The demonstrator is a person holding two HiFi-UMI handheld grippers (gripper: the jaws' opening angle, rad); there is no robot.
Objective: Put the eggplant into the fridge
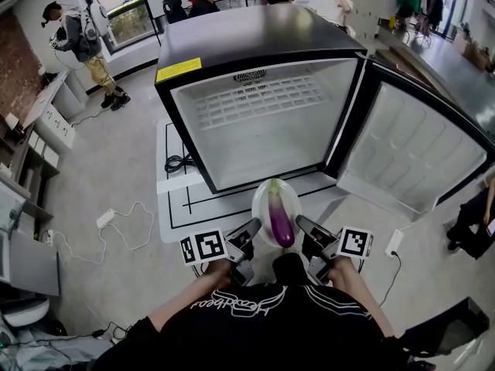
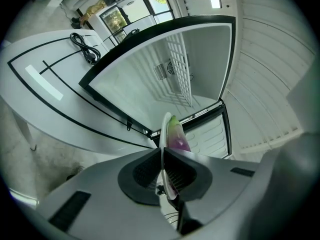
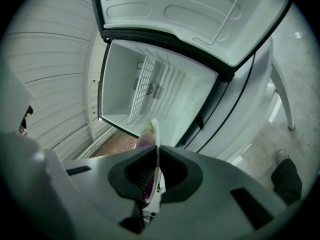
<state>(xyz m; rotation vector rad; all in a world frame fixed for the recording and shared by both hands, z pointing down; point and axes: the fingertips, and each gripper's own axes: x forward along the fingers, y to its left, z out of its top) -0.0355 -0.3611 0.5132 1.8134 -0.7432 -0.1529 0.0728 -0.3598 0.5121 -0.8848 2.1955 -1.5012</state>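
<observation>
Your left gripper (image 1: pixel 254 229) and right gripper (image 1: pixel 302 224) each pinched the plate (image 1: pixel 261 207) tight by its rim. The eggplant (image 1: pixel 280 219) lay on it, in front of the open fridge (image 1: pixel 263 122). I think you next had to push it inside, kept flat.

Purple eggplant (image 1: pixel 281 219) with a pale green tip on a white plate (image 1: pixel 261 203); fridge (image 1: pixel 255 33) black outside, white inside, with a yellow label (image 1: pixel 179 69); white mat (image 1: pixel 176 213) with black lines; grey floor (image 1: pixel 116 168)
</observation>
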